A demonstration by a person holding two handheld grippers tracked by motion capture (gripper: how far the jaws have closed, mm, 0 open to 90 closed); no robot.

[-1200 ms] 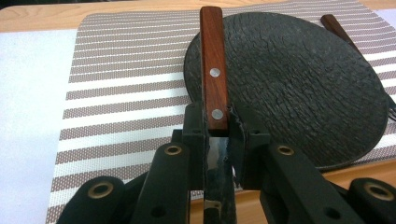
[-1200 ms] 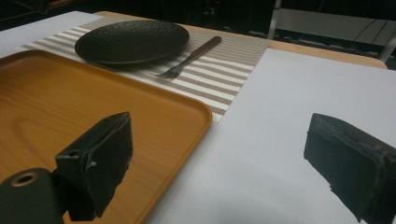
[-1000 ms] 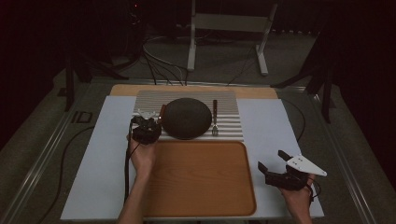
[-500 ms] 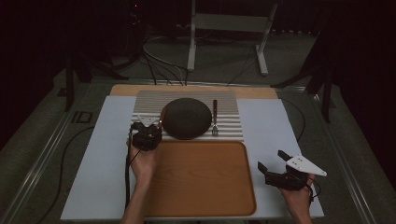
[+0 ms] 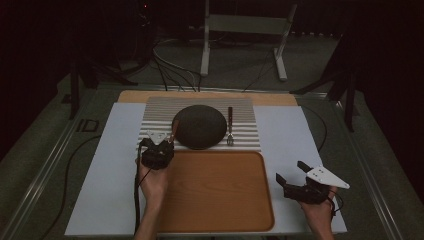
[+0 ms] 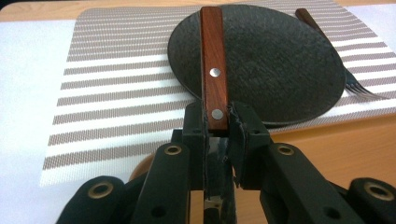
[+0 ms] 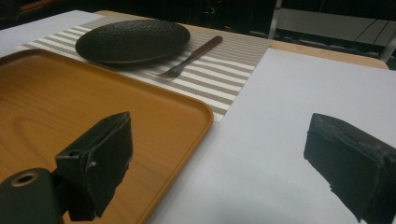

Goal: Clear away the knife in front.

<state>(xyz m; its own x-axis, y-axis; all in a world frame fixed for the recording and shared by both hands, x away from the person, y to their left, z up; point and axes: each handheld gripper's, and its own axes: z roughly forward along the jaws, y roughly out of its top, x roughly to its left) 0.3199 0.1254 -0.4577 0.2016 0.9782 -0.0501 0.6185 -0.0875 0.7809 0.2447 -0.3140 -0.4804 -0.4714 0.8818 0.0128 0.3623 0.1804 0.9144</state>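
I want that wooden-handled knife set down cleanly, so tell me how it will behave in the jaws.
The knife is probably stiff: its riveted wooden handle juts straight out over the dark plate without sagging. The left gripper clamps it near one end, so it may pivot if bumped. Its flat sides suggest it won't roll once laid down.

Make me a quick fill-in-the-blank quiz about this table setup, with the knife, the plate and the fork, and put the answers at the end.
1. The left gripper is shut on the ____ handle of a knife.
2. The fork lies on the striped placemat, to the ____ of the dark plate in the high view.
3. The right gripper has its jaws ____ beside the wooden tray.

Missing words: wooden; right; open
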